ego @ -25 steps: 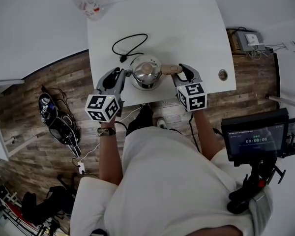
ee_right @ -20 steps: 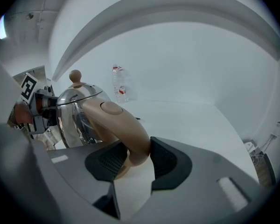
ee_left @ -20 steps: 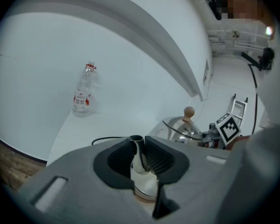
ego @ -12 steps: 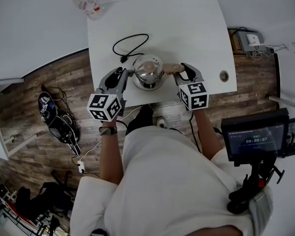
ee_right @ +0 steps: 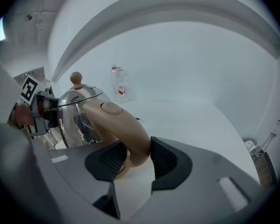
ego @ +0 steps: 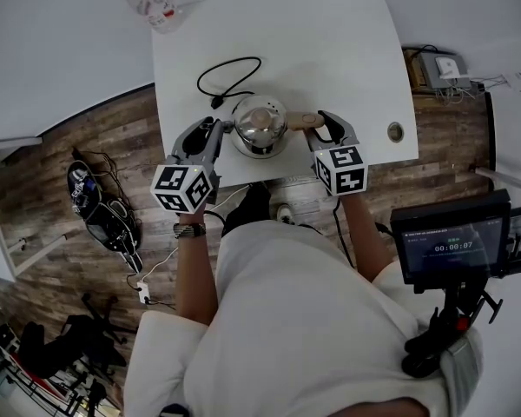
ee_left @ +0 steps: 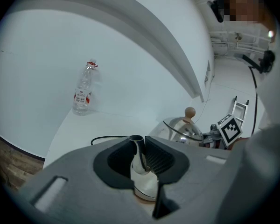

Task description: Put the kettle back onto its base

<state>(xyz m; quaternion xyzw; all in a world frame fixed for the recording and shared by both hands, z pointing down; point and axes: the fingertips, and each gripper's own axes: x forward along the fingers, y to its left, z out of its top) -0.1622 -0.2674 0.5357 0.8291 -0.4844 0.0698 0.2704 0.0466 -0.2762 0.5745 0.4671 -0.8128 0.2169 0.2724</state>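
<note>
A shiny steel kettle (ego: pixel 259 126) with a round wooden lid knob stands near the front edge of the white table (ego: pixel 330 50). What lies beneath it is hidden, so I cannot make out a base. My left gripper (ego: pixel 219 129) is at its left side, shut on the narrow spout (ee_left: pixel 137 153), which sits upright between the black pads. My right gripper (ego: pixel 317 122) comes in from the right and is shut on the lower end of the tan curved handle (ee_right: pixel 121 125). The kettle body (ee_right: pixel 77 111) mirrors the room.
A black power cord (ego: pixel 230 76) loops on the table just behind the kettle. A clear plastic bottle (ego: pixel 152 3) stands at the far left corner. A cable hole (ego: pixel 394 132) is near the right edge. A small monitor (ego: pixel 451 246) is at the person's right.
</note>
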